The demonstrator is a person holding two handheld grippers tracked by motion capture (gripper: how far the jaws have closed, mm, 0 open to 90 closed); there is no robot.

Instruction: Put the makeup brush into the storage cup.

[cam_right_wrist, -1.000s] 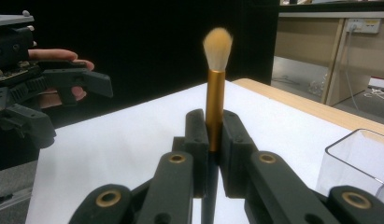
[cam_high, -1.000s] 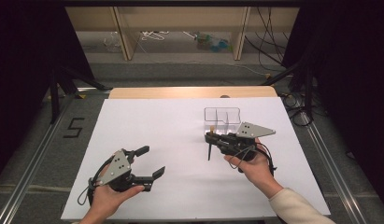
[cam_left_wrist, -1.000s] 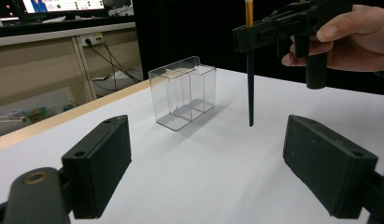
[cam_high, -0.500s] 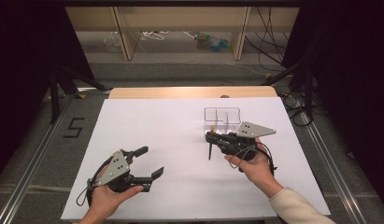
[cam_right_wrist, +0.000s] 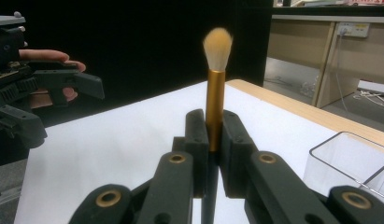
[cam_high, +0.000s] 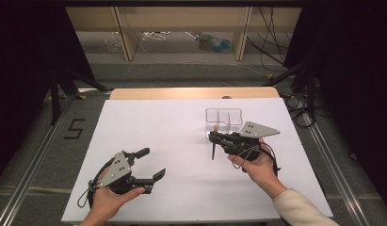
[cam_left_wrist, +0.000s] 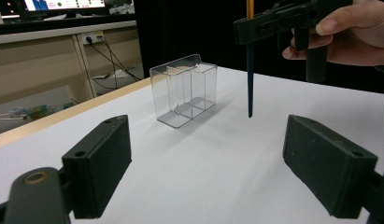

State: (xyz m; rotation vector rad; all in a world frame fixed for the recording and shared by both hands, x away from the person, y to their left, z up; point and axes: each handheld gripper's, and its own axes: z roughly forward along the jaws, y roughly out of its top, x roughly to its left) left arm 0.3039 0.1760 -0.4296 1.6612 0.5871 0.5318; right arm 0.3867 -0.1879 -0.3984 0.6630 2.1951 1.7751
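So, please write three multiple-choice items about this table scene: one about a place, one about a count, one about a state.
1. Where is the clear plastic two-compartment box?
A. on the white table sheet, beyond the right hand-held gripper
B. on the grey floor
C. between the jaws of the left hand-held gripper

2. How many compartments does the box have?
A. one
B. two
C. four

3. How does the right hand-held gripper stand?
A. open with nothing in it
B. shut on the box
C. shut on the gold-ferruled makeup brush with the dark handle

Answers:
1 A, the high view shows the box on the sheet, farther from the person than that gripper.
2 B, the left gripper view shows one divider wall.
3 C, the right gripper view shows the jaws pressed on the brush, bristles up.
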